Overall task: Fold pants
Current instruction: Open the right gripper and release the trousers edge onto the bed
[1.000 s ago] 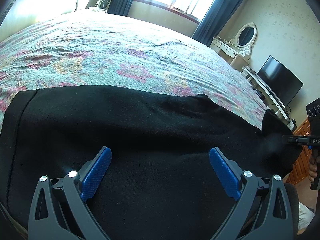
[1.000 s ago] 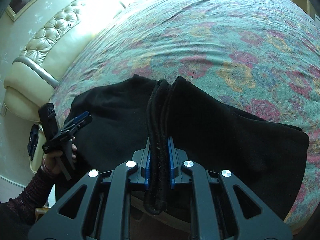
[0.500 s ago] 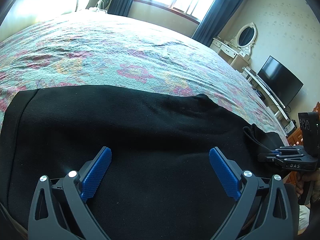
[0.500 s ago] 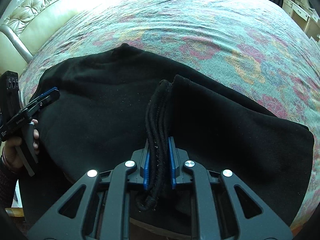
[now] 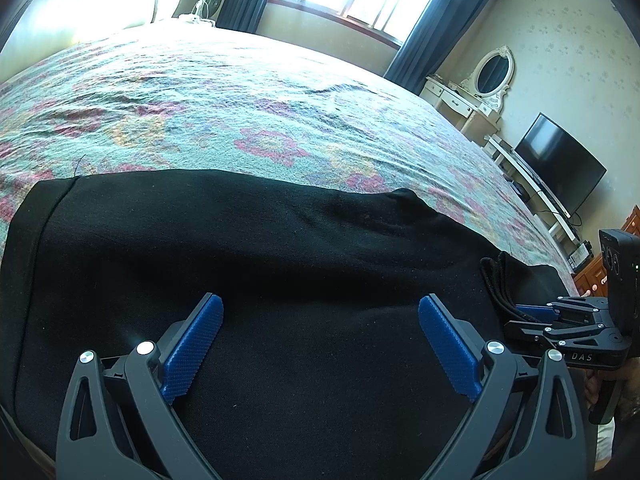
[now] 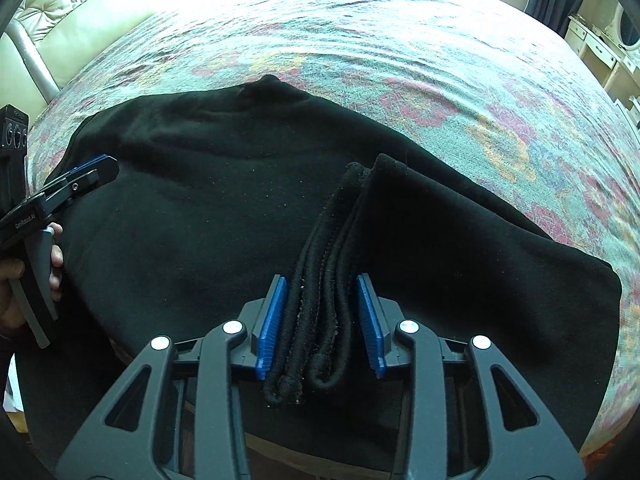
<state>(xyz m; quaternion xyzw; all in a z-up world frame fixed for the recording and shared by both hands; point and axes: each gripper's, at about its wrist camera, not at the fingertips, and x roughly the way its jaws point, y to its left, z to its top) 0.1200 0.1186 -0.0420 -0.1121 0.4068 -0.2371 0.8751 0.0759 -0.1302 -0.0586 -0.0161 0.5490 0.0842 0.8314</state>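
**Right tongs letting go of bunched hem; left tongs idle over pants**

Left wrist view, left to right: black pants (image 5: 256, 264) lie spread across the lower half of the frame on the floral bedspread (image 5: 224, 104). Left tongs (image 5: 320, 344) sit bottom centre, blue pads wide apart, nothing between them, only flat cloth beneath. At the right edge the right tongs (image 5: 524, 312) come in sideways, with a ridge of bunched black fabric (image 5: 496, 280) at their tips. Upper right: a dressing table with oval mirror (image 5: 490, 76) and a dark TV screen (image 5: 560, 164).

Right wrist view, left to right: a hand (image 6: 24, 264) at the left edge holds the left tongs, whose pads (image 6: 94, 164) hover at the pants' left edge. Pants fill the frame's middle. Bottom centre, the right tongs (image 6: 320, 320) are opening; the thick folded hem stands between the blue pads, gaps visible on both sides, pads not pressing. Bedspread runs across the top and right.
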